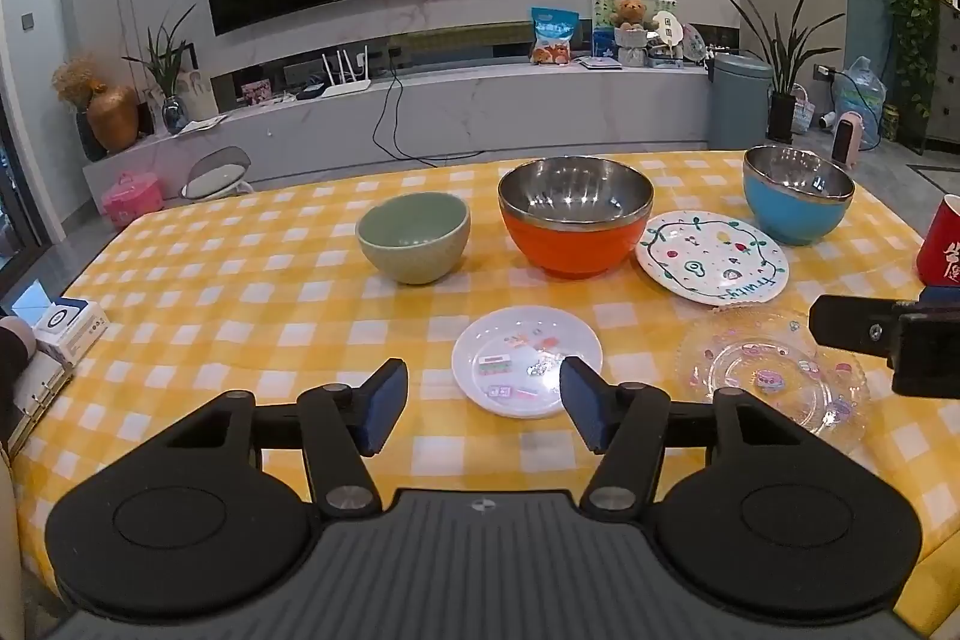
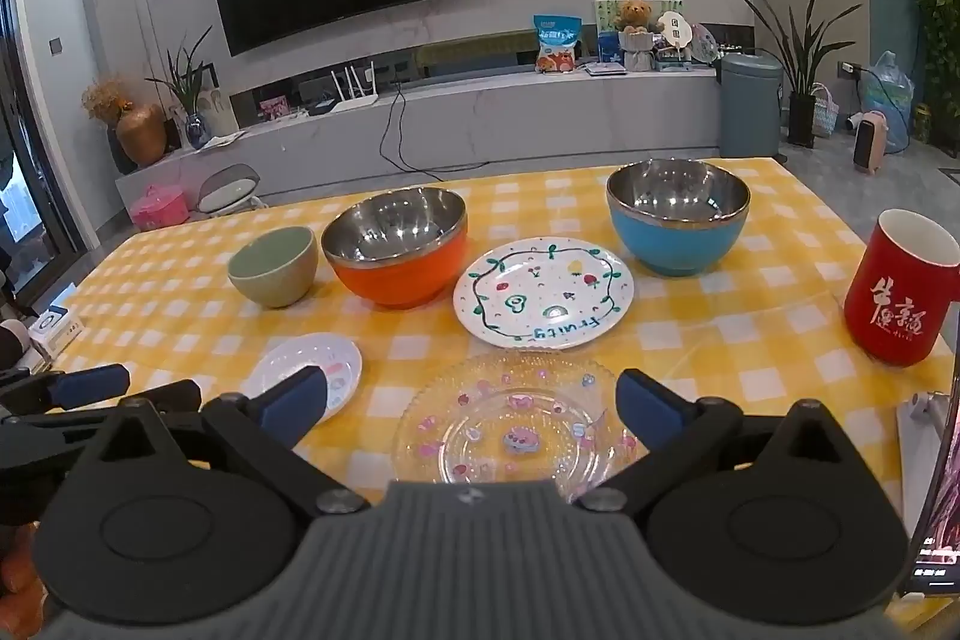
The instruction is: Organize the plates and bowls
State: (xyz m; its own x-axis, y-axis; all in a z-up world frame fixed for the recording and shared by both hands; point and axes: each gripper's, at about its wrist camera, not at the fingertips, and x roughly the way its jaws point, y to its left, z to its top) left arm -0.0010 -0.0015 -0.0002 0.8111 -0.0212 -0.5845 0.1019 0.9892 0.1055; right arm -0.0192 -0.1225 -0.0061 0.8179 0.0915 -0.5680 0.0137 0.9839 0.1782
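With both tongs spread and empty, left tongs (image 1: 474,403) sit just before the small white plate (image 1: 527,361), right tongs (image 2: 471,409) over the clear glass plate (image 2: 510,424).

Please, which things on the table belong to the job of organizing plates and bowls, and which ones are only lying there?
Belong to the job:
green bowl
orange bowl
blue bowl
fruit-pattern plate
small white plate
clear glass plate

Only lying there:
red mug
small white box at the table's left edge
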